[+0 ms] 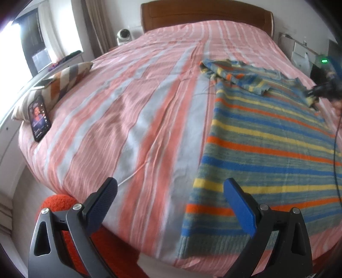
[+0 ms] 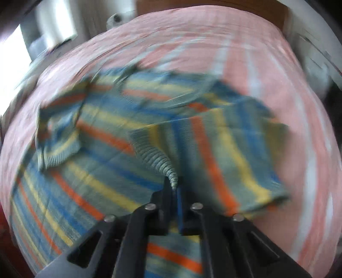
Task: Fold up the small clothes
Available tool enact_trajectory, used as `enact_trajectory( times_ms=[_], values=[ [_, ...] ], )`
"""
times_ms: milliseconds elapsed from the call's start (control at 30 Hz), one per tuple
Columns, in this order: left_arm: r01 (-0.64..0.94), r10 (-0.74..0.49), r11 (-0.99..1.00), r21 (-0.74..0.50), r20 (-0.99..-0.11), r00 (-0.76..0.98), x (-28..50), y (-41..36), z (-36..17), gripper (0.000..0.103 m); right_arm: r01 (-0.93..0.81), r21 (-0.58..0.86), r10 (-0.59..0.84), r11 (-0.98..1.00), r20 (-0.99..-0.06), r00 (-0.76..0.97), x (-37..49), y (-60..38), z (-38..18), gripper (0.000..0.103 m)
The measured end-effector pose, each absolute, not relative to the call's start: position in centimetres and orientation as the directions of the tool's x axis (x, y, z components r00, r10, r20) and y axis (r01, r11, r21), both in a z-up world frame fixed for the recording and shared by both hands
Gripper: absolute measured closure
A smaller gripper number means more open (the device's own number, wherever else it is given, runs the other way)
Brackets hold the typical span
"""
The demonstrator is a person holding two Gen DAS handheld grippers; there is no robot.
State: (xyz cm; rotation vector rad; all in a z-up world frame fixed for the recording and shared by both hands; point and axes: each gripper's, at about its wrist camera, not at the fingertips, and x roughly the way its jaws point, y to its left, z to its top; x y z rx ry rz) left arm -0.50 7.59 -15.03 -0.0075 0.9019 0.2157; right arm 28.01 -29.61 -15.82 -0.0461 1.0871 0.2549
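Right gripper [image 2: 176,188] pinching striped sweater [image 2: 119,119] cuff, left gripper [image 1: 171,205] spread, no legible writing

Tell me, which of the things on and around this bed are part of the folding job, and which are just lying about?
Part of the job:
striped sweater
its sleeve cuff, pinched in the right gripper
left gripper, open, holding nothing
bed, the folding surface

Just lying about:
phone
pillow
white gadget by the headboard

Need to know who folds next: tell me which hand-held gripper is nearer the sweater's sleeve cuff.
Right. The right hand-held gripper is shut on the sleeve cuff; the left hand-held gripper hangs open near the sweater's hem.
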Motion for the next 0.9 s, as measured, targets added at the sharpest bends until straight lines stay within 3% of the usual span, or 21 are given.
enact_trajectory(
  times_ms=[167, 300, 600, 900],
  values=[
    [-0.180, 0.169, 0.981, 0.076, -0.789, 0.591, -0.1, 7.2, -15.4, 0.003, 0.065, -0.004, -0.041, 0.998, -0.813, 0.582, 25.6, -43.3, -9.9, 0.099],
    [-0.161, 0.174, 0.982, 0.096, -0.788, 0.590, 0.0, 6.2, -15.4, 0.003, 0.238, -0.084, -0.206, 0.968, -0.808, 0.552, 22.9, -51.4, -9.6, 0.099],
    [-0.144, 0.202, 0.979, 0.143, -0.777, 0.596, -0.4, 5.4, -14.6, 0.003, 0.377, -0.058, -0.230, 0.924, -0.874, 0.429, 18.5, -56.4, -14.9, 0.100],
    [-0.164, 0.233, 0.972, 0.168, -0.786, 0.572, -0.8, 7.1, -14.1, 0.003, 0.420, 0.104, -0.097, 0.902, -0.897, 0.430, 18.0, -59.4, -17.1, 0.099]
  ],
)
